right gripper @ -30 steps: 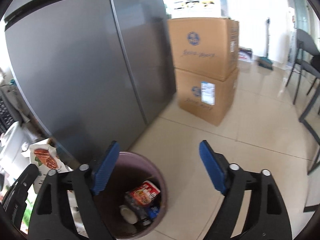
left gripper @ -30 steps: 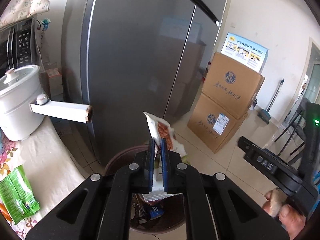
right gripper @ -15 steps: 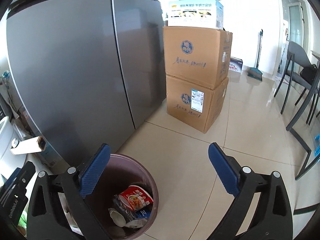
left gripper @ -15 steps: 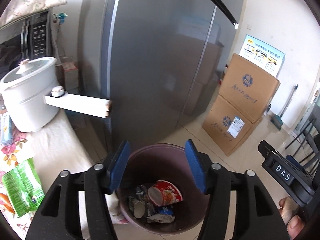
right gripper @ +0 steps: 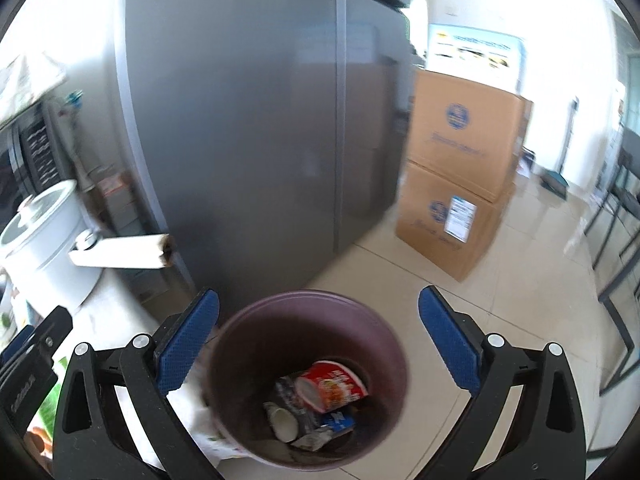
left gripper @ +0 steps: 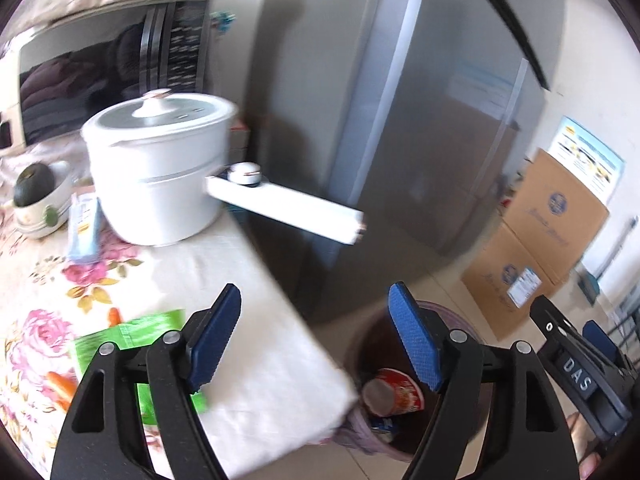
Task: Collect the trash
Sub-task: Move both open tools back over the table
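1. since a second ago the snack wrapper has left the left gripper (left gripper: 316, 334), whose view has swung from the bin toward the table.
2. left wrist view: jaws opening, nothing between them; a green packet (left gripper: 132, 334) lies on the floral tablecloth (left gripper: 52, 280) by the white pot (left gripper: 160, 168); the trash bin (left gripper: 460, 320) stands beside the table.
3. right wrist view: right gripper (right gripper: 318, 336) gapes wide and empty above the trash bin (right gripper: 308, 376), which holds a red noodle cup (right gripper: 334, 386) and wrappers.
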The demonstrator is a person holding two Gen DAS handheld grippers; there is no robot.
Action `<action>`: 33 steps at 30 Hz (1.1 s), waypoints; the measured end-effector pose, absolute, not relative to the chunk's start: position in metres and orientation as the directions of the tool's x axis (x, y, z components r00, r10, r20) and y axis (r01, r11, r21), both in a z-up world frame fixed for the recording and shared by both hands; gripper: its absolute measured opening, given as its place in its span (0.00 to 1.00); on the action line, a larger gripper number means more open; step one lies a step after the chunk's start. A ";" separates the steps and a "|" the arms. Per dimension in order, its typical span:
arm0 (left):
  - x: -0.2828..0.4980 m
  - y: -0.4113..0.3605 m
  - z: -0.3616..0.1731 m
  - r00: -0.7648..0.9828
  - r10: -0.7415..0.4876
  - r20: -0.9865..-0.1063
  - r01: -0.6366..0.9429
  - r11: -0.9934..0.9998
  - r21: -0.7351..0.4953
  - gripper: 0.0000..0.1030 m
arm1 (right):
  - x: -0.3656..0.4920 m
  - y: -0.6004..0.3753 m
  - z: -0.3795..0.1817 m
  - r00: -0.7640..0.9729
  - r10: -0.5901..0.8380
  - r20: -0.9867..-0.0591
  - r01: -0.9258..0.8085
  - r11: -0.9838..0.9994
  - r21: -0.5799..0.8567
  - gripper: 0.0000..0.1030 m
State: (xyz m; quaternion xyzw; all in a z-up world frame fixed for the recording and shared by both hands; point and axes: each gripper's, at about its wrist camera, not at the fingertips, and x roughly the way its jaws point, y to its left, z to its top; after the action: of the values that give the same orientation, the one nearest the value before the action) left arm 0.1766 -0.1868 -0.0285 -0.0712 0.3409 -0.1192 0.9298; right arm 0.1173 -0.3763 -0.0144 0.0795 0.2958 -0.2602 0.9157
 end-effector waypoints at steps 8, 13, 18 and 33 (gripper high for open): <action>0.191 -0.114 -0.041 0.750 -0.192 -0.634 0.064 0.974 -0.219 0.73 | 0.154 -0.307 -0.018 0.728 -0.339 -0.596 0.413 0.911 -0.013 0.93; 0.202 -0.069 -0.048 0.750 -0.144 -0.646 -0.006 0.975 -0.224 0.73 | 0.173 -0.267 -0.025 0.741 -0.282 -0.610 0.352 0.936 -0.005 0.93; 0.209 -0.030 -0.053 0.744 -0.110 -0.659 -0.060 0.971 -0.230 0.73 | 0.189 -0.230 -0.033 0.751 -0.243 -0.614 0.297 0.955 -0.015 0.93; 0.244 0.077 -0.082 0.704 -0.016 -0.710 -0.214 0.949 -0.233 0.73 | 0.241 -0.131 -0.065 0.763 -0.145 -0.630 0.123 0.989 -0.079 0.93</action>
State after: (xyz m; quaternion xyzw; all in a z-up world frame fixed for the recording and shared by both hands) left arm 0.2441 0.0770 -0.0824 -0.1506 0.3810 0.0544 0.9106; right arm 0.2406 -0.1305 -0.0647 -0.0166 0.3366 -0.0712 0.9388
